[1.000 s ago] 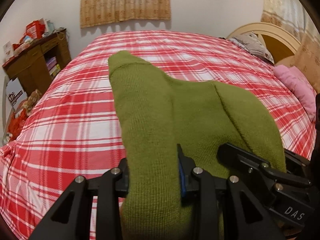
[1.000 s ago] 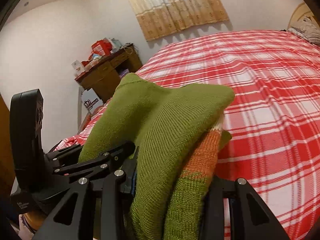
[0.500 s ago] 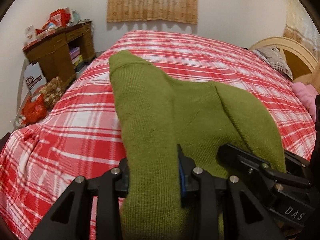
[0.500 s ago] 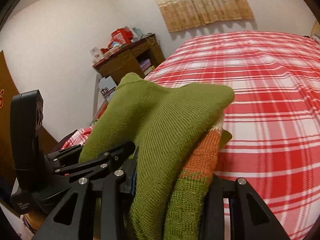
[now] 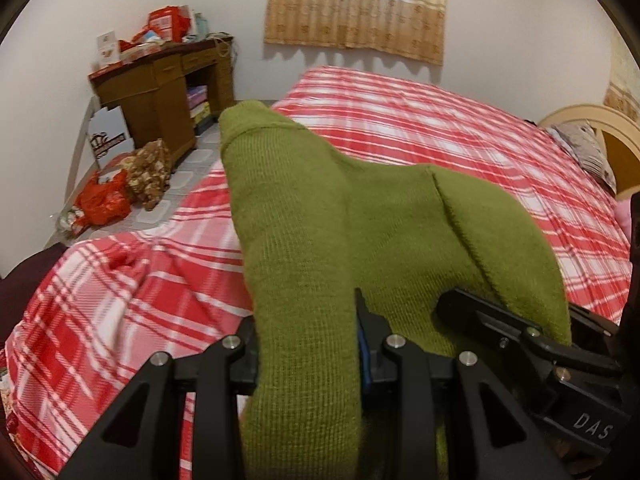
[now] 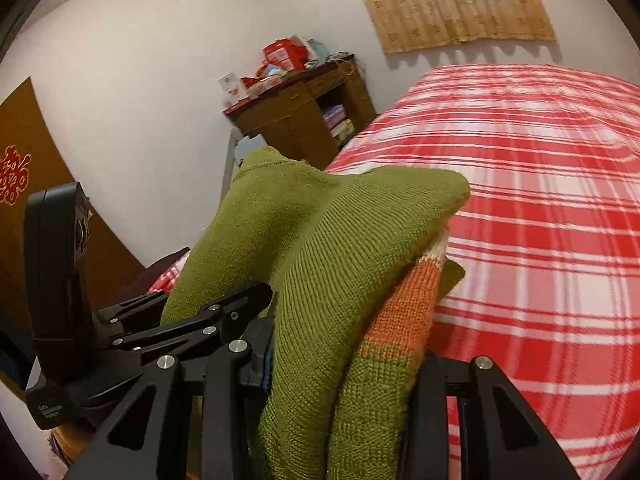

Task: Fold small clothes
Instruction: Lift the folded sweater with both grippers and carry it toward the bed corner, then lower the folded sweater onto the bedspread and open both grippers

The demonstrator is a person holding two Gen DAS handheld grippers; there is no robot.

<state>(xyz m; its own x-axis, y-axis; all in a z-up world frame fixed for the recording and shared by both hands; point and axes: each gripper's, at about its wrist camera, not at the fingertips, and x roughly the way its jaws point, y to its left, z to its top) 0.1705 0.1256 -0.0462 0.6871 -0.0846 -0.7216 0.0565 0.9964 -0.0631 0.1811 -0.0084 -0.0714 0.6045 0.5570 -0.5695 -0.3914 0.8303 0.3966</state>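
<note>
Two hand-held grippers had hold of one soft green knitted garment [image 5: 304, 264], and both had swung sideways toward the left end of the bed. On the left of the left wrist view, the brown wooden cabinet [image 5: 160, 92] with red boxes on top, and the red bag on the floor [image 5: 100, 204], had come well into sight. A second before, they sat at the very edge. The bed with the red and white checked cover [image 5: 440, 132] had slid off to the right in the view.

The left hand-held gripper [image 5: 308, 356] was partly closed, and its jaws pressed on a thick fold of the green knit. That grip looked the same as before. The cloth stuck up in front of it in the same bumpy shape.

The right hand-held gripper [image 6: 344, 384] was also partly closed, squeezing another thick bunch of the same garment, where an orange and cream stripe [image 6: 404, 304] showed. Its grip had not changed either.

So the garment was up in the air, above the bed, not lying flat. It looked like it was being carried to a new spot. No neat fold was done yet, I think.
</note>
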